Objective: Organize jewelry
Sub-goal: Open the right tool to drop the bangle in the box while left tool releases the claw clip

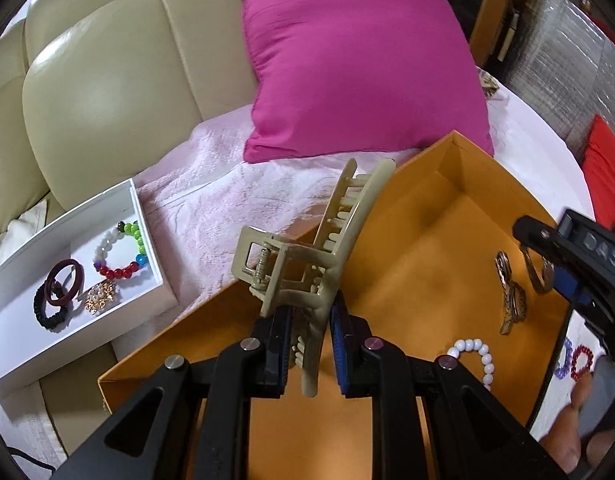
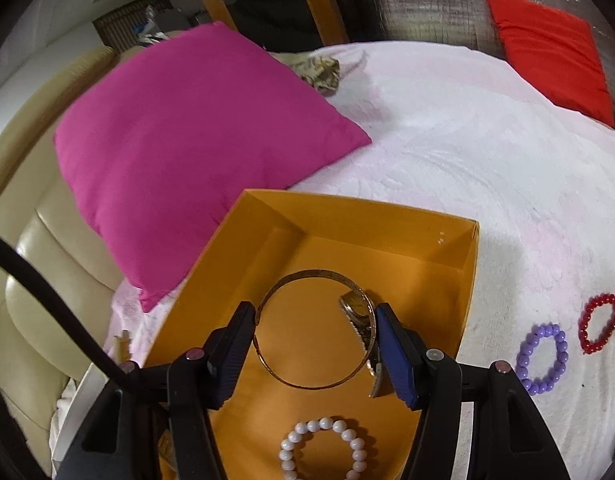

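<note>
My left gripper is shut on a beige claw hair clip and holds it over the left edge of the orange box. My right gripper is shut on a thin gold bangle, held over the orange box; it also shows in the left wrist view. A gold watch lies in the box behind the bangle, next to a white bead bracelet. A white tray to the left holds a multicoloured bead bracelet, hair ties and a gold brooch.
A purple bead bracelet and a red bead bracelet lie on the white blanket right of the box. A magenta pillow leans behind the box. A beige sofa back stands at left, a red cushion far right.
</note>
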